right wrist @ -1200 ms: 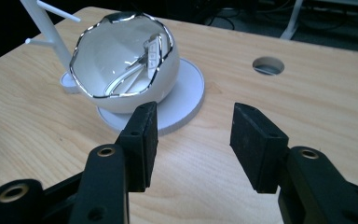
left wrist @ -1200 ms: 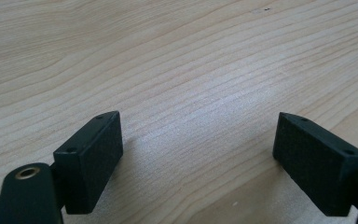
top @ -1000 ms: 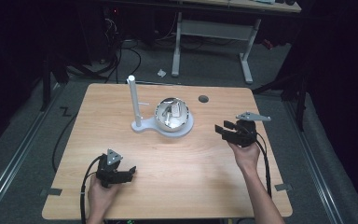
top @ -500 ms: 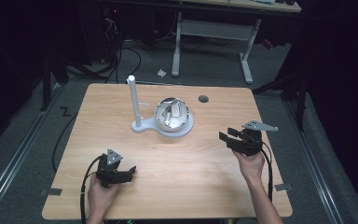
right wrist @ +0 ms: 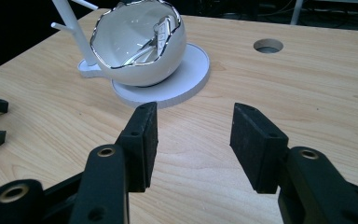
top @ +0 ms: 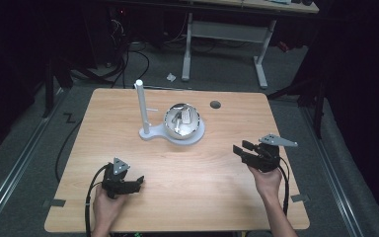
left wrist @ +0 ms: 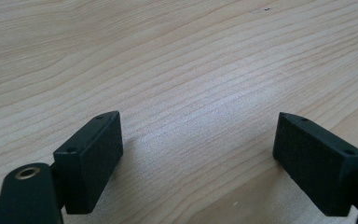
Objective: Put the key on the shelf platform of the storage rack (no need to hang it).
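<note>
Where a white round base [top: 193, 136] rests on the far middle of the wooden tabletop [top: 217, 192], a glossy white bowl [top: 181, 120] with a jagged silver rim sits on it, holding what look like small pale pieces that are too small to identify. A white post [top: 141, 106] rises upright from the same base, just left of the bowl, with a short peg on its side. A round hole [top: 215, 104] in the tabletop lies near the far edge, to the right of the bowl. The right hand-held gripper [top: 240, 152] hovers at the right side, well apart from the bowl, jaws released and pointing left toward the bowl. The left hand-held gripper [top: 138, 182] sits near the front left edge, jaws spread wide over bare wood.
</note>
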Motion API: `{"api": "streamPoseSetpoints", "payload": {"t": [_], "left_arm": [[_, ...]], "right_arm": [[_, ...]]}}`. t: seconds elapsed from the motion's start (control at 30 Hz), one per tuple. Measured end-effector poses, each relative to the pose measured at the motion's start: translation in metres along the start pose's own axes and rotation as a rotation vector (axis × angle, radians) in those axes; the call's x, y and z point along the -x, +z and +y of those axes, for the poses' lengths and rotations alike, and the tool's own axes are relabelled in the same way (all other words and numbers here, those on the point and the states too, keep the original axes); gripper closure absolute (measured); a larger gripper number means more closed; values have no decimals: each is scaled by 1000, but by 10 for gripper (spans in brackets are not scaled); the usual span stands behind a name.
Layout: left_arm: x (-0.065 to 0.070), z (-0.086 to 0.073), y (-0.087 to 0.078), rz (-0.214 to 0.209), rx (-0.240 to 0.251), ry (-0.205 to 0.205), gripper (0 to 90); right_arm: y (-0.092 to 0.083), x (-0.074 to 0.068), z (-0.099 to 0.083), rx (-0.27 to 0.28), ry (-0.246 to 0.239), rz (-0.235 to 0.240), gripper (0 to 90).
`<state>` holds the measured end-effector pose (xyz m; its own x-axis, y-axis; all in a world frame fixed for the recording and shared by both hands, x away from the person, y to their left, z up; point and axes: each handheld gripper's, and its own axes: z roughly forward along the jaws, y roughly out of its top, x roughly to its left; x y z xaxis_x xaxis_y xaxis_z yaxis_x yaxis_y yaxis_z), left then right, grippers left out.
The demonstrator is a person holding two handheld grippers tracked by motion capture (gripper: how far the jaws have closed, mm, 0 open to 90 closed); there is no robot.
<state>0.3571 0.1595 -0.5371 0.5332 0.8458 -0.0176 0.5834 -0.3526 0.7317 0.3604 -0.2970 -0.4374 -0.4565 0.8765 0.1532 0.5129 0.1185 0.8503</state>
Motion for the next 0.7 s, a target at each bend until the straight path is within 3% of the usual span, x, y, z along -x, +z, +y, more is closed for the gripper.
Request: {"api": "streamPoseSetpoints", "payload": {"t": [0.7], "left_arm": [[0, 0, 0, 0, 0, 2, 162]], "right_arm": [[6, -5, -26, -20, 21, 24, 512]]}}
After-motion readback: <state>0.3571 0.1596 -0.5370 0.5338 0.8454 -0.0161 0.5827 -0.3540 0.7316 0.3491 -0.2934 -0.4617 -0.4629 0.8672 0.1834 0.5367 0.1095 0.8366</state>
